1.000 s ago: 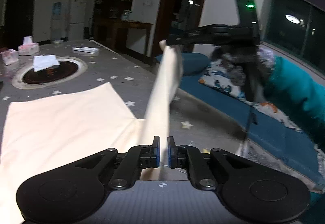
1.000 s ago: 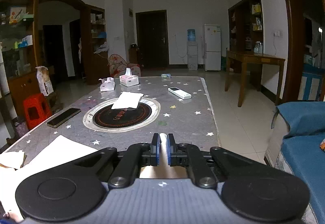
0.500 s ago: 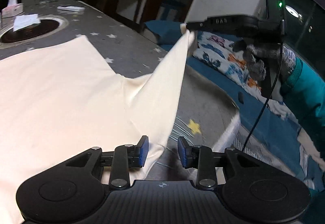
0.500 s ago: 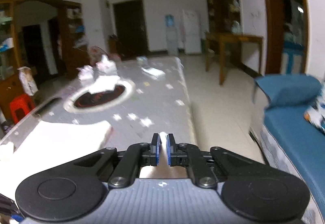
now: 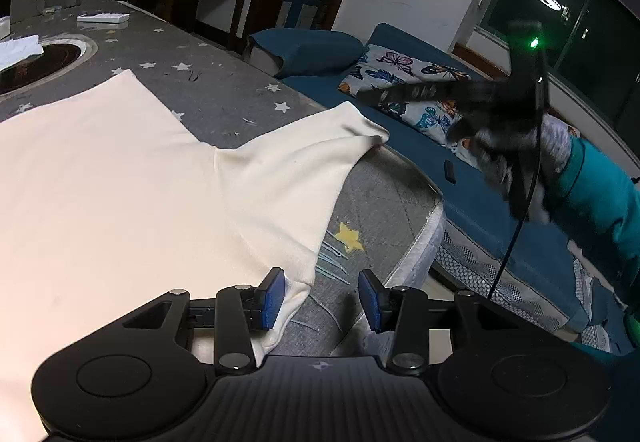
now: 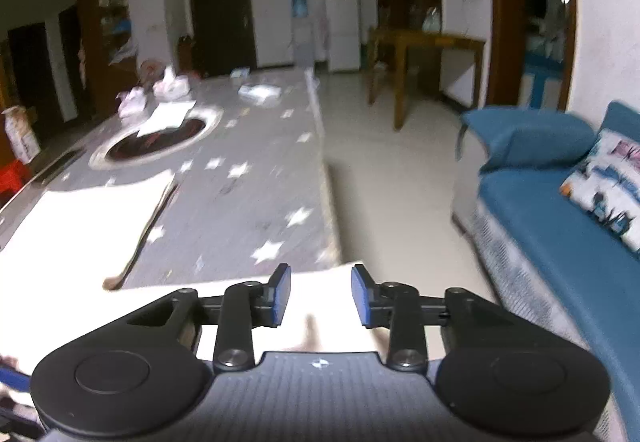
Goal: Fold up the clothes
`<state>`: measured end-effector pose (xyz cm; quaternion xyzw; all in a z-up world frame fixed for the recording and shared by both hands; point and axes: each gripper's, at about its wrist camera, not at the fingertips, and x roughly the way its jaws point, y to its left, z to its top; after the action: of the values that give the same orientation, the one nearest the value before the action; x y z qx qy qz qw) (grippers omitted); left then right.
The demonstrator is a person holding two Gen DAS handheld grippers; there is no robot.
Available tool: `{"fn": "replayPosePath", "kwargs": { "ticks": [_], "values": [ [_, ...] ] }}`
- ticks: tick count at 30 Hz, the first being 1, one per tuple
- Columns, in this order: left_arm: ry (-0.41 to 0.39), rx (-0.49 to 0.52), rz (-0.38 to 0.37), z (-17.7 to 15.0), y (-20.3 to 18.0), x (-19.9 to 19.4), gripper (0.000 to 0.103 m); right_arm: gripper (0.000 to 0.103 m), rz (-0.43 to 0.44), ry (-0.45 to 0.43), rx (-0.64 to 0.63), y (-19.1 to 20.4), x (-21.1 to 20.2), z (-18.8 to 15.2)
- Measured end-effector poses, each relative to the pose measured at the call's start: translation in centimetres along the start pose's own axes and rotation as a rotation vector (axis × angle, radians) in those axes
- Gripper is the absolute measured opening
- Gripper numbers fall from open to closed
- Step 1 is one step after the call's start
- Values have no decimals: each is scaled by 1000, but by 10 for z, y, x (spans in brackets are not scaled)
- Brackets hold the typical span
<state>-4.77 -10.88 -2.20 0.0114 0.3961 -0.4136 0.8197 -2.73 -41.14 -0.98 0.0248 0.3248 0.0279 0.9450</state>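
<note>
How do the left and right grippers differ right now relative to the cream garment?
The left gripper has the garment's hem only at its left pad; grey table shows through the rest of the gap. The right gripper has cream cloth across its whole gap. The left view is sharp; the right view is motion-blurred. Shared: both sets of jaws are opening, with no pads pressing the cloth, and both point down at the table.

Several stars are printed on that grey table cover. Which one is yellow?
The yellow star just beyond the left tongs, right beside the cream garment's edge near the table corner. Every other star on the grey table cover is white.
</note>
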Motion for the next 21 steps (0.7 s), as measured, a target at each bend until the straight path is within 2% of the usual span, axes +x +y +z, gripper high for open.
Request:
{"fn": "replayPosePath", "kwargs": {
  "ticks": [3, 5, 17, 21],
  "values": [
    [-1, 1, 1, -1, -2, -1, 45, 33, 0, 51, -22, 9, 18, -7],
    [-2, -7, -2, -1, -1, -1, 45, 38, -12, 70, -27, 13, 30, -8],
    [-14, -49, -7, 8, 2, 10, 45, 42, -7, 49, -105, 24, 85, 28],
    [-18, -54, -14, 8, 0, 10, 51, 43, -8, 57, -116, 28, 96, 38]
  ]
}}
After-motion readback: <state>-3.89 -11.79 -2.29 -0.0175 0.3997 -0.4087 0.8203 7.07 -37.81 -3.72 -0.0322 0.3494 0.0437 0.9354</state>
